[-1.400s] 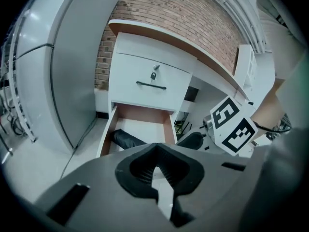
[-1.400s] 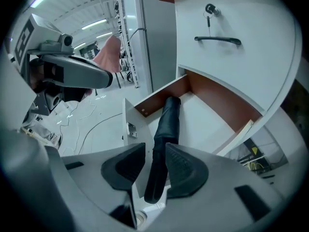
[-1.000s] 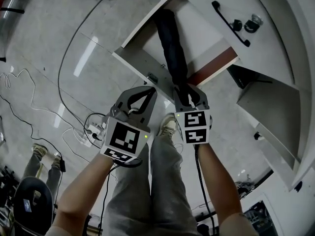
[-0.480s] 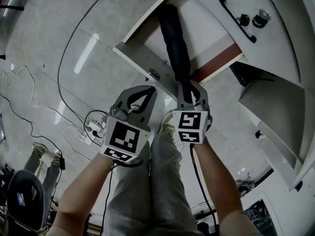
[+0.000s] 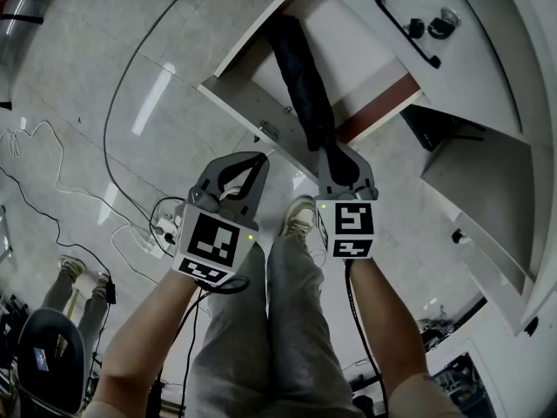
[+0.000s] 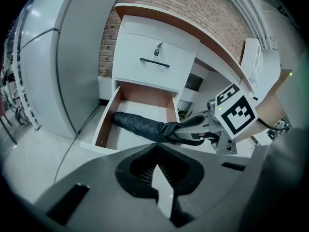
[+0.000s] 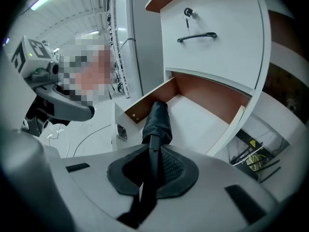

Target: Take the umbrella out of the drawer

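Observation:
A black folded umbrella (image 5: 300, 77) lies lengthwise in the open bottom drawer (image 5: 246, 40), its handle end sticking out over the front edge. My right gripper (image 5: 334, 152) is at that end with its jaws closing. The right gripper view has the pads pressed on the thin black handle (image 7: 153, 151), the canopy (image 7: 157, 122) running on into the drawer. My left gripper (image 5: 259, 158) hangs left of it over the floor, shut with nothing in it (image 6: 157, 151). The left gripper view also takes in the umbrella (image 6: 140, 124) and the right gripper (image 6: 179, 129).
Above the open drawer is a closed drawer with a black handle (image 5: 405, 33) and a key in its lock (image 5: 448, 17). A white cabinet door (image 5: 479, 190) stands open at right. Cables (image 5: 52, 190) and a power strip (image 5: 165, 229) lie on the floor at left. My shoe (image 5: 300, 216) is below the grippers.
The right gripper's jaws have gone from wide open around the umbrella's handle end to closed on it, and it has risen slightly. The left gripper has stayed put.

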